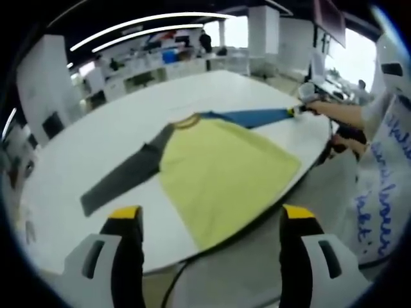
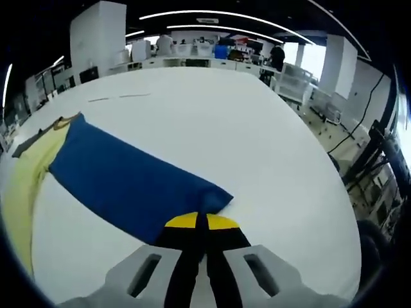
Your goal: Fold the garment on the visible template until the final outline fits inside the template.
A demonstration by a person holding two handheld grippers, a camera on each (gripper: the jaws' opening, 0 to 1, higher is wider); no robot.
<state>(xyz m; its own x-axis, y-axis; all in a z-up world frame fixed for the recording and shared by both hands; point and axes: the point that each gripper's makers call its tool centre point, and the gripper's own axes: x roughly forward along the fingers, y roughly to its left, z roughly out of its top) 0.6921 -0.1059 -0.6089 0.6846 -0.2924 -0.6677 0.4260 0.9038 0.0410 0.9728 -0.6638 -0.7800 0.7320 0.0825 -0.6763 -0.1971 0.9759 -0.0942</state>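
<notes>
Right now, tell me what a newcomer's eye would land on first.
The yellow shirt spread flat on the white table, near its edge, with one grey sleeve stretched out. Its blue sleeve is pulled straight, the right tool shut on its cuff. The left tool hovers open, off the table's edge.

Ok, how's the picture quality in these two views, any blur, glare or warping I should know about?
Left gripper view: soft and slightly blurred, the table edge bowed by the fisheye, windows at the top right blown out. Right gripper view: sharper, the blue sleeve crisp, the ceiling light strips bent into arcs, lighting even with hardly any shadow on the table, and the right gripper closed at the sleeve end.
</notes>
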